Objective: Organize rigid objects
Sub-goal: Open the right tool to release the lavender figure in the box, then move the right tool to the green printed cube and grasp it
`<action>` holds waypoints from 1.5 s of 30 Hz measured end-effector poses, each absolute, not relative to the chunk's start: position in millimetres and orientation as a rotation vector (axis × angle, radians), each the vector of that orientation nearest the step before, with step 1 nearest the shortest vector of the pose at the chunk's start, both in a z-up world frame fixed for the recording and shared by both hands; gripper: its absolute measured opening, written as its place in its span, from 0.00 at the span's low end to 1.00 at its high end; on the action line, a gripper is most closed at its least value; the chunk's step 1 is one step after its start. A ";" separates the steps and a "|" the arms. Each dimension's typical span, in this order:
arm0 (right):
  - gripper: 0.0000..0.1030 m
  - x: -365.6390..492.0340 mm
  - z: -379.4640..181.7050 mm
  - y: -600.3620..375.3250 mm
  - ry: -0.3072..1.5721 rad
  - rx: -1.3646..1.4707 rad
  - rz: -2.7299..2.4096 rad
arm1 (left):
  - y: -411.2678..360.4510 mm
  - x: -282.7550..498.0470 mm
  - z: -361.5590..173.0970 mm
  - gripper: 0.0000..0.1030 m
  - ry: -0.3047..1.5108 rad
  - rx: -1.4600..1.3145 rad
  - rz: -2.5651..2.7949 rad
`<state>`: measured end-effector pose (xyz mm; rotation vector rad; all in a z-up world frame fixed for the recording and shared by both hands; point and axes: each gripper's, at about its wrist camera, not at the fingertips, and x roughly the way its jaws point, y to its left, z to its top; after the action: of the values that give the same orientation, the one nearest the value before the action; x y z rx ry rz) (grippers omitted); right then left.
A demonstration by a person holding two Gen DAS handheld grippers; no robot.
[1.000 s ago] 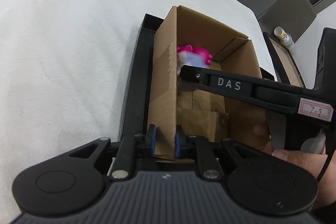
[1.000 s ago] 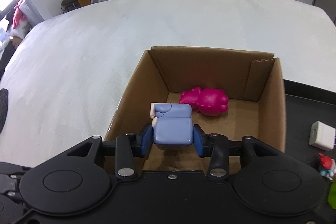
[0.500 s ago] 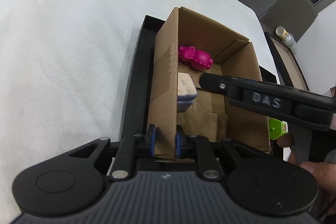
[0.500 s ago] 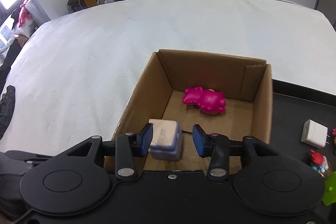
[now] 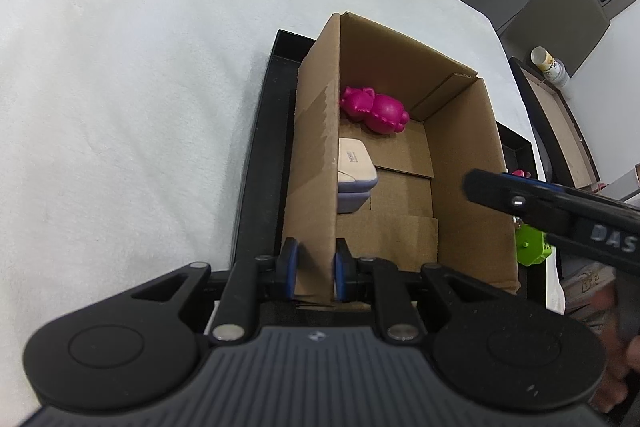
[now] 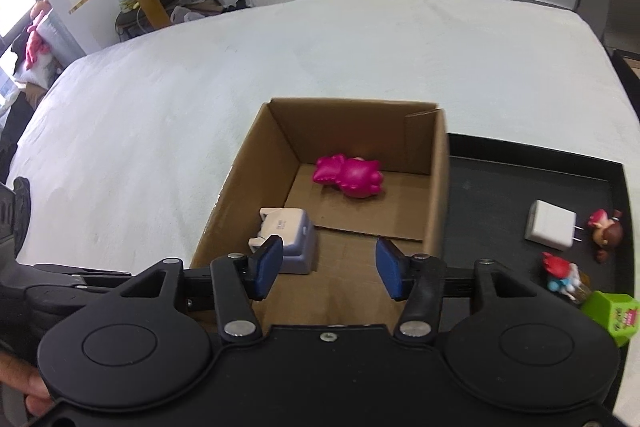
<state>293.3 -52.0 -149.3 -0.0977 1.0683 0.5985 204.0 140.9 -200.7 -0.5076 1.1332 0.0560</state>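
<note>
An open brown cardboard box (image 5: 460,163) is seen at the centre of the left wrist view, resting partly on a black rectangular tray (image 6: 500,187) that lies on a counter covered with a white fleecy cloth (image 6: 280,67). The left gripper (image 5: 314,263) is closed on the near left wall of the box, one blue pad on each side of the cardboard. The right gripper (image 6: 328,269) is held wide open above the near edge of the box, and nothing is gripped between its blue pads.

Inside the box, a magenta plastic bear-shaped toy (image 6: 348,177) is seen lying on its side near the far wall. A lavender and cream box-shaped toy (image 6: 288,241) is seen on the box floor against the left wall, just behind the right gripper's left pad in the right wrist view.

At the right of the right wrist view, a white square plug adapter (image 6: 550,225), a small brown and pink figurine (image 6: 608,235), a small red and blue figurine (image 6: 562,275) and a bright green plastic block (image 6: 610,313) are seen on the tray, outside the box.
</note>
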 end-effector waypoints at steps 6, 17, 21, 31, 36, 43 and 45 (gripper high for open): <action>0.54 290.1 -139.4 -68.2 1.040 -0.090 0.572 | 138.4 205.0 -200.7 0.17 1.136 -0.502 0.064; 0.62 287.7 -139.9 -115.5 1.034 -0.066 0.476 | 135.9 205.7 -199.6 0.17 1.139 -0.500 0.078; 0.63 289.4 -145.3 -144.6 1.041 -0.047 0.417 | 134.7 205.5 -199.4 0.16 1.140 -0.498 0.083; 0.70 293.3 -157.3 -203.7 1.046 -0.034 0.281 | 133.7 205.5 -197.8 0.16 1.142 -0.492 0.090; 0.80 298.3 -165.4 -220.9 1.034 -0.049 0.224 | 133.6 205.7 -198.1 0.16 1.142 -0.491 0.092; 0.80 315.0 -188.0 -242.2 1.068 -0.008 0.190 | 133.6 206.4 -198.1 0.16 1.145 -0.495 0.095; 0.79 318.7 -193.7 -246.7 1.082 0.010 0.183 | 133.7 206.5 -198.2 0.16 1.145 -0.497 0.095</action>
<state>318.7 -246.7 -193.7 0.0101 1.0821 0.1831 206.5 133.7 -198.2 -0.4973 1.1454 0.0955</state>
